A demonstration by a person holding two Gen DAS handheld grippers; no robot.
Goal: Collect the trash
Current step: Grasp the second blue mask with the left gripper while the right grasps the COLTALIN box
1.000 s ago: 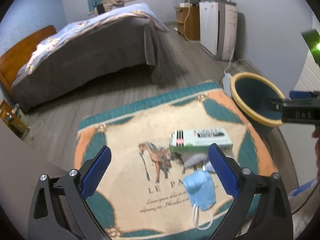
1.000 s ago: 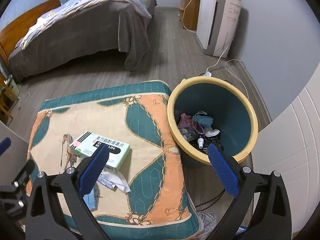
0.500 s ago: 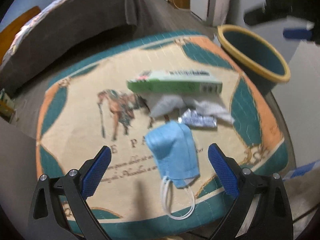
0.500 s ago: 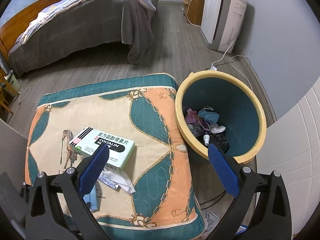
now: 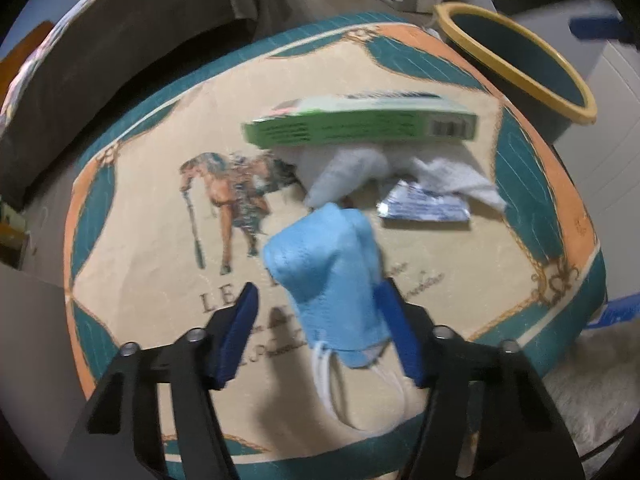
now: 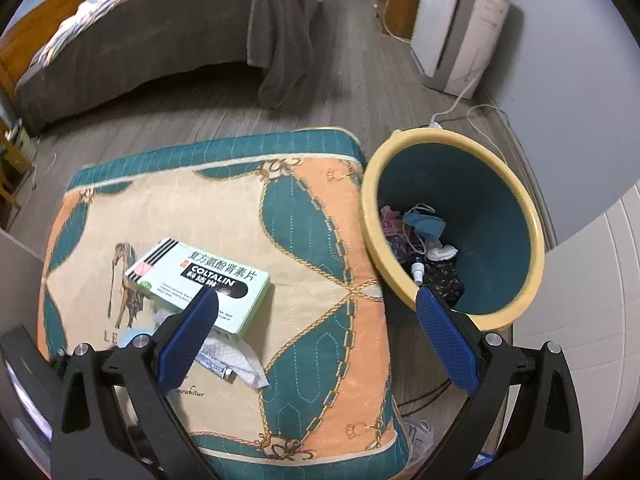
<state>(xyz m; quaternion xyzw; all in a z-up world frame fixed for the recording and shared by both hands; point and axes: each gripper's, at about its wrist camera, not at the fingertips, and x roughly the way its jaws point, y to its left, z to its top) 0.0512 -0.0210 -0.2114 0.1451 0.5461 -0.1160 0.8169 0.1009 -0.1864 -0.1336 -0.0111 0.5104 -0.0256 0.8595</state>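
Observation:
A blue face mask (image 5: 332, 280) lies on the patterned cushion (image 5: 160, 220), between the fingers of my left gripper (image 5: 316, 312). Its jaws are partly closed around the mask, with a gap left on the left side. Behind the mask are a white tissue (image 5: 352, 172), a foil wrapper (image 5: 424, 208) and a green medicine box (image 5: 360, 128). The box also shows in the right wrist view (image 6: 200, 280). My right gripper (image 6: 316, 320) is open and empty, held above the cushion edge beside the yellow-rimmed bin (image 6: 520, 208).
The bin holds several pieces of trash (image 6: 420, 236). A bed (image 6: 160, 40) stands beyond the cushion across a wood floor. A white appliance (image 6: 460, 20) with a trailing cable stands at the right wall.
My left gripper has dropped down onto the cushion and closed in around the blue mask. My right gripper has drifted slightly and stays open.

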